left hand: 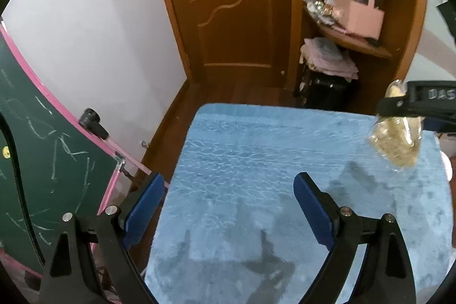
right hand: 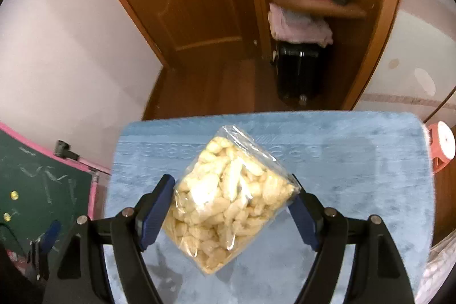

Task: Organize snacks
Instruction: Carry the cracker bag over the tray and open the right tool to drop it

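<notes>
Overhead, the left wrist view looked down on a blue cloth (left hand: 256, 161) covering the table. The left gripper (left hand: 229, 195) stood with its jaws wide apart and nothing between them, only bare cloth below and the jaws' shadows falling on it. Far off to the right of those jaws, at the edge of the view, the right gripper (left hand: 399, 107) reached in from the side, and a clear snack bag (left hand: 396, 144) of pale puffed pieces hung from it, off the cloth, with its shadow lying on the fabric nearer the left jaws. To the left of the jaws stood a green chalkboard (left hand: 42, 147) with a pink frame, and beyond the cloth a wooden door (left hand: 228, 4) and a shelf (left hand: 356, 39) holding a pink box. From the right wrist view, the bag (right hand: 230, 201) sat directly between the two blue pads (right hand: 155, 210), turned on its corner like a diamond, both pads pressing its sides. The right gripper (right hand: 233, 207) was thus clamped on the bag, jaws set fairly wide around it. Beneath the bag lay the cloth (right hand: 356, 161), with the bag's shadow under it showing it was lifted clear. Past the jaws were the door (right hand: 185, 4) and the shelf, slightly blurred.
</notes>
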`<state>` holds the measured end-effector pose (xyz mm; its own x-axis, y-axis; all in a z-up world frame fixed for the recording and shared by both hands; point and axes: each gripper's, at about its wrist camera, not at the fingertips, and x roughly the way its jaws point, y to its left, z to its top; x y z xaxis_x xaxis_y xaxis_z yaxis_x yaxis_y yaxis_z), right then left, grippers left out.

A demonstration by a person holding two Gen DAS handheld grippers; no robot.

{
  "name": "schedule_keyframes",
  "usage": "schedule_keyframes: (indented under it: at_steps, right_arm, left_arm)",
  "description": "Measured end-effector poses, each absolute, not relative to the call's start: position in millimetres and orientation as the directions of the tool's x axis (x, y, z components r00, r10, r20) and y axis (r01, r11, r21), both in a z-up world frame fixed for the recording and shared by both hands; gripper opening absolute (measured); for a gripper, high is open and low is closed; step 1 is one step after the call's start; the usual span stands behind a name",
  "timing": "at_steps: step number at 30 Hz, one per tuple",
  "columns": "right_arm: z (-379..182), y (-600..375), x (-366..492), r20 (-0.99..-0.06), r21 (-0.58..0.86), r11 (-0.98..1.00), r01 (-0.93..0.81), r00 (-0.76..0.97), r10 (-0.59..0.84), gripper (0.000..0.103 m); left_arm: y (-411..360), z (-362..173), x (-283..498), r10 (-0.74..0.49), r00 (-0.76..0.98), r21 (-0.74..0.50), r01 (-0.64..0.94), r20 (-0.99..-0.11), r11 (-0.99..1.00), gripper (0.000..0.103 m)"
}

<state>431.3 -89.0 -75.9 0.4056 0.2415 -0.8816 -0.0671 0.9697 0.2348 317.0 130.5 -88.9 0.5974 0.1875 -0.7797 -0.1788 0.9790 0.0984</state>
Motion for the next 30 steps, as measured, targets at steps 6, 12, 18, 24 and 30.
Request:
schedule_keyframes:
  at_steps: [6, 12, 18, 24, 30]
  right_arm:
    - [17, -118, 367, -0.818, 0.240, 0.967, -0.086, 0.518, 0.250, 0.078]
    - [87, -143, 294, -0.772, 0.194, 0.972, -0.134, 0.590, 0.235, 0.078]
    - [127, -171, 207, -0.728, 0.155, 0.973, -0.174, 0.645, 0.231, 0.078]
    - [131, -200, 143, -0.697, 0.107, 0.978, -0.180, 0.688, 0.203, 0.078]
    - [102, -225, 88, -0.730, 0.093, 0.979, -0.184, 0.656, 0.192, 0.078]
  left_arm:
    - [120, -26, 271, 0.148, 0.650, 0.056, -0.160, -0.745, 0.986, 0.092]
    - [93, 24, 213, 0.112, 0.702, 0.066, -0.093, -0.703, 0.993, 0.092]
    - [57, 52, 156, 0.066, 0.723, 0.083, -0.011, -0.687, 0.996, 0.092]
    - [22, 59, 108, 0.014, 0.724, 0.090, 0.066, -0.689, 0.994, 0.093]
    - [-10, 47, 71, -0.040, 0.697, 0.099, 0.158, -0.716, 0.983, 0.093]
